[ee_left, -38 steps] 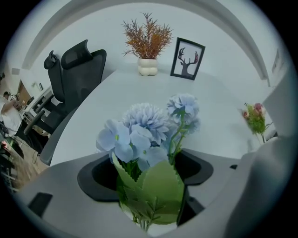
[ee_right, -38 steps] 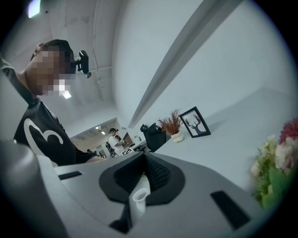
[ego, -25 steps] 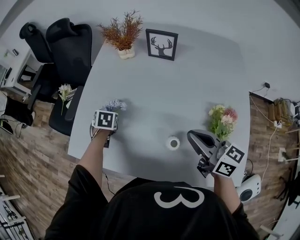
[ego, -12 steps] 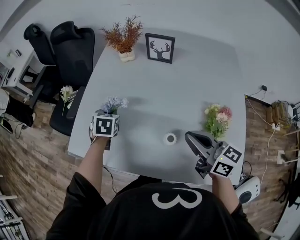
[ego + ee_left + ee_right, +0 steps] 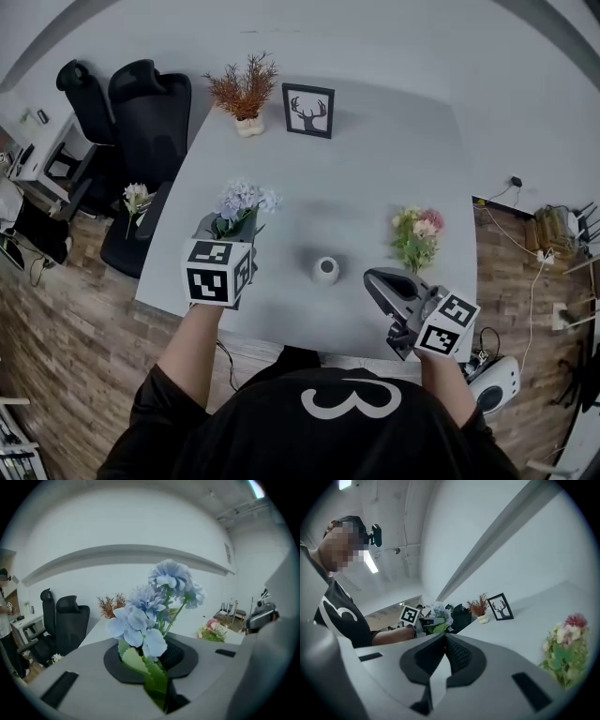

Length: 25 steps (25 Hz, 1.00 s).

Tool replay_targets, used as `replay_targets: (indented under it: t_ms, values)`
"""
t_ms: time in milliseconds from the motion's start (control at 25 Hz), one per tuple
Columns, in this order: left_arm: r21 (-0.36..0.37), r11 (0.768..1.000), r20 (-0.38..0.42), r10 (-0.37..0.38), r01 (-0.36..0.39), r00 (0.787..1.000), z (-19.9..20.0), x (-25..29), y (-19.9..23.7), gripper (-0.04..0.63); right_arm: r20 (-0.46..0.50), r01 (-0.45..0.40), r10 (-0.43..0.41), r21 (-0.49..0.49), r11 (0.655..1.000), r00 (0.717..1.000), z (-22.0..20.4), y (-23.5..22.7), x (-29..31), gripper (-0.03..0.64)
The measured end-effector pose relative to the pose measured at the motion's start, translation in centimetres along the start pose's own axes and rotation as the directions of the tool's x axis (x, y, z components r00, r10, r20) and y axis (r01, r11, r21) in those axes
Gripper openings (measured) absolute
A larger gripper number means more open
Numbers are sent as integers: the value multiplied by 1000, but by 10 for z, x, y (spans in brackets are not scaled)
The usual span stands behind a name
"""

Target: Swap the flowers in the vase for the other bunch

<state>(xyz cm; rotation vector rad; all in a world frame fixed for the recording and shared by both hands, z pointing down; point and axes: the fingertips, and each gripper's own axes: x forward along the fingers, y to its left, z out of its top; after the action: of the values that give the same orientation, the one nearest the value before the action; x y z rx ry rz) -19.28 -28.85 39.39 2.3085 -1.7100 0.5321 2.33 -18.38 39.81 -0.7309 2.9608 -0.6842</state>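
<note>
While the left tool (image 5: pixel 161 693) grips the green stems of the blue flower bunch (image 5: pixel 150 616), its jaws have just been closing and now press on those stems, so the blooms rise straight out ahead of its tips and tilt slightly to its right. Seen from the head view, this tool (image 5: pixel 228 232) holds the bunch above the left part of the grey tabletop (image 5: pixel 375 159). To the right of the left tool, and between it and the right tool (image 5: pixel 377 281), a small white vase (image 5: pixel 325 270) stands upright on the tabletop, apart from both. In the right gripper view the right tool's jaws meet pad to pad and hold nothing. Just ahead of this tool, and slightly to its right, the pink-and-cream bunch (image 5: pixel 415 234) lies on the tabletop without touching it. Well beyond both tools, at the far edge, a framed deer picture (image 5: pixel 308 111) stands beside a potted rust-coloured dried plant (image 5: pixel 244 89). Left of the left tool, off the tabletop, are black office chairs (image 5: pixel 141 103), with a white flower sprig (image 5: pixel 136 199) by the nearer one.
</note>
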Motion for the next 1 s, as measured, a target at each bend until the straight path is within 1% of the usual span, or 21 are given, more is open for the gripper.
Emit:
replay_targets:
  t_ms: [80,200,280,360,480,640,720,800,880,1000]
  values:
    - [5,999,67,-48,47,997,15,-13,-20,71,2,4,-3,-6,1000,1000,-2,6,-8,8]
    - [-4,991,173,-128,131,977,36,-34,-49,71,5,10,-10,-15,1000,1000,-4,14,-20,8]
    - [-28,981,242,-178,191,954,51,-46,-66,71,7,13,-13,-22,1000,1000,-4,18,-26,8]
    - [-49,968,305,-221,247,926,63,-56,-79,71,9,17,-17,-30,999,1000,-4,22,-33,8]
    - [-52,953,383,-256,298,887,78,-67,-94,71,12,24,-23,-34,999,1000,-4,25,-41,8]
    - [-59,936,457,-283,346,843,92,-74,-108,71,17,32,-32,-35,999,999,-5,27,-48,8]
    - [-74,923,487,-296,377,821,98,-77,-113,71,17,35,-35,-34,999,999,-8,27,-50,8]
    - [-74,911,520,-311,405,796,108,-81,-119,72,18,40,-39,-29,999,999,-11,28,-53,8]
    - [-59,907,546,-320,417,774,120,-82,-124,71,19,44,-44,-26,999,999,-10,26,-55,8]
    - [-37,903,570,-333,428,751,136,-79,-134,71,23,54,-54,-22,998,998,-8,21,-58,8]
